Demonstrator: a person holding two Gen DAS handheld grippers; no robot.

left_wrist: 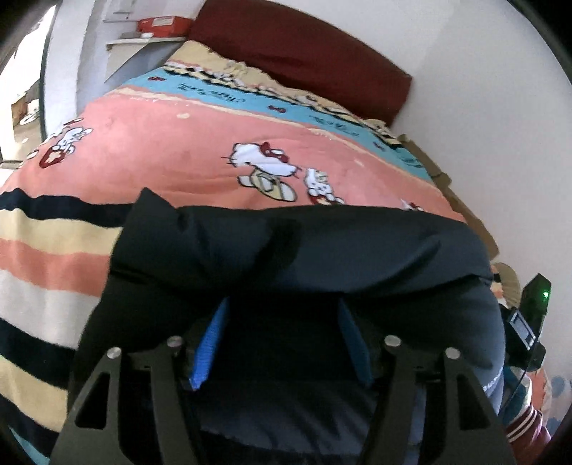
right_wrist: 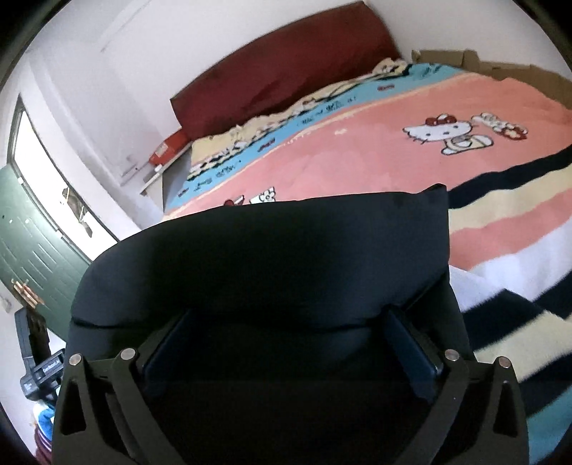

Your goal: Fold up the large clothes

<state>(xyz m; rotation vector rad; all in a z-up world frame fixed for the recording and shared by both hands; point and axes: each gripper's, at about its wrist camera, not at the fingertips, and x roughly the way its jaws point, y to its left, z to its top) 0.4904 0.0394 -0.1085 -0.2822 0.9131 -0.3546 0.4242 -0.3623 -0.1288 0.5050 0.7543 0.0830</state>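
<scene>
1. Two grippers, left (left_wrist: 282, 343) and right (right_wrist: 289, 343), each with jaws spread wide, dark garment (left_wrist: 304, 243) draped between the blue pads; grip on it not discernible.
2. Garment at 6 o'clock on cartoon bedspread (right_wrist: 357, 153); mid-fold, apparently.
3. Next, likely: flatten, then fold toward 12 o'clock.

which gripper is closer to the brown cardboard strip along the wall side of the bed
Right. The right gripper is next to the wall, by the brown cardboard strip; the left gripper sits farther from that wall.
</scene>
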